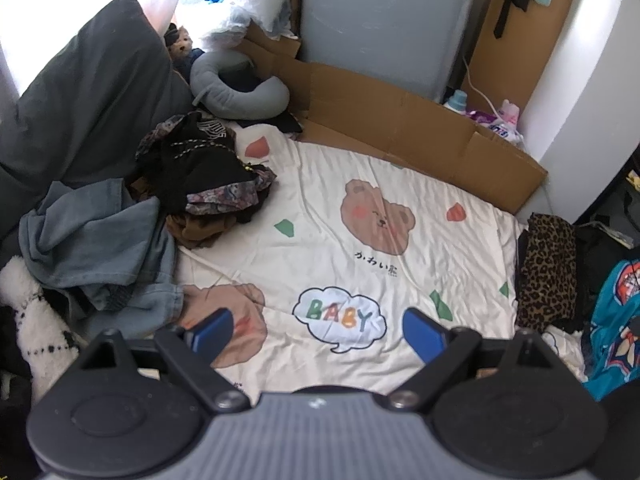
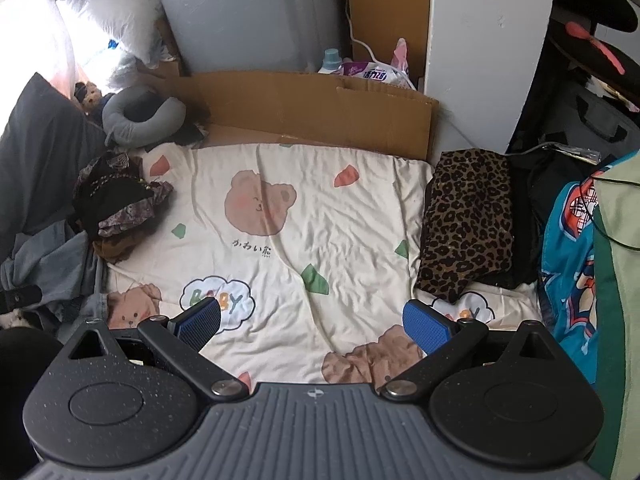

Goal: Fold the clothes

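Both grippers are hovering over the cream bear-print quilt (image 2: pixel 304 216), and neither is holding anything: the left gripper (image 1: pixel 318 326) is showing its blue pads (image 1: pixel 212 330) spread wide with only bedding between them, and the right gripper (image 2: pixel 314 324) is doing the same.

The clothes are lying in two groups. In the left wrist view, a rumpled pile is sitting at about nine to ten o'clock: a crumpled denim garment (image 1: pixel 100 240) nearest, with a dark patterned heap (image 1: pixel 208 168) behind it and a brown piece (image 1: pixel 200 228) poking out beneath. At three o'clock a leopard-print garment (image 2: pixel 468 220) is lying flat and squared off on the quilt's edge, apparently folded already, resting on something black.

By my reading, this is the gap between garments: one item looks finished and the middle of the quilt is waiting as the folding surface. The next move is probably calling for the left gripper to swing toward nine o'clock, descend onto the denim's near edge, and pinch a single layer, so it can be dragged onto the open quilt and spread out.
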`<control>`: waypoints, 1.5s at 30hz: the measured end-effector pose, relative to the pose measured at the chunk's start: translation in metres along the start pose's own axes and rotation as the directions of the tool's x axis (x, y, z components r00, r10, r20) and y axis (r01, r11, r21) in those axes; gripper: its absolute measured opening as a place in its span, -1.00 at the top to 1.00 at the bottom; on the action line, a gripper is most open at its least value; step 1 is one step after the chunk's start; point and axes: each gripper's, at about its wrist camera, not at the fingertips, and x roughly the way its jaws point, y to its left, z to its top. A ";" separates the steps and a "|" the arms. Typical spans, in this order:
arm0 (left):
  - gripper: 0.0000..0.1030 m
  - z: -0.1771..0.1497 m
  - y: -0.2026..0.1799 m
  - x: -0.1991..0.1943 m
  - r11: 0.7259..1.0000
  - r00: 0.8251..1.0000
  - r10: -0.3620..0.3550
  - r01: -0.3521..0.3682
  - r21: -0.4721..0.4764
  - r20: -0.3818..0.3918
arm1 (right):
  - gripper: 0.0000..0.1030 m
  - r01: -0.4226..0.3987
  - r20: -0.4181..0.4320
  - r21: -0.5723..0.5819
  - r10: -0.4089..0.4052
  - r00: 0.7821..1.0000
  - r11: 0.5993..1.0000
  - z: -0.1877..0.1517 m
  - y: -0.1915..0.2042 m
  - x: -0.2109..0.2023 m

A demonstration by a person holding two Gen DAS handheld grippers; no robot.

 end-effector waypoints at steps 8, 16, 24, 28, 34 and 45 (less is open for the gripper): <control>-0.82 0.001 0.006 0.000 0.999 1.000 0.002 -0.002 -0.037 -0.014 | -0.95 0.006 -0.046 0.004 -0.006 0.999 1.000 0.003 -0.001 0.006; -0.89 0.004 0.002 -0.002 1.000 1.000 -0.014 0.014 -0.015 -0.026 | -0.95 0.004 -0.044 0.025 -0.003 0.999 1.000 0.004 -0.005 0.004; -0.89 0.020 0.016 -0.016 0.999 1.000 -0.016 0.016 -0.039 -0.003 | -0.95 0.008 -0.041 0.031 -0.007 0.999 0.999 0.004 -0.006 -0.002; -0.90 0.029 0.026 -0.025 0.999 1.000 -0.013 0.013 -0.042 0.010 | -0.95 -0.004 -0.031 0.027 0.005 0.999 1.000 0.008 -0.003 -0.009; -0.95 0.040 0.040 -0.036 0.999 0.998 0.029 -0.028 -0.019 0.058 | -0.96 -0.009 -0.001 0.020 0.009 1.000 1.000 0.021 0.001 -0.020; -0.99 0.046 0.064 -0.033 0.996 0.989 0.088 -0.085 -0.032 0.116 | -0.96 -0.016 0.007 0.000 0.016 1.000 1.000 0.038 0.018 -0.015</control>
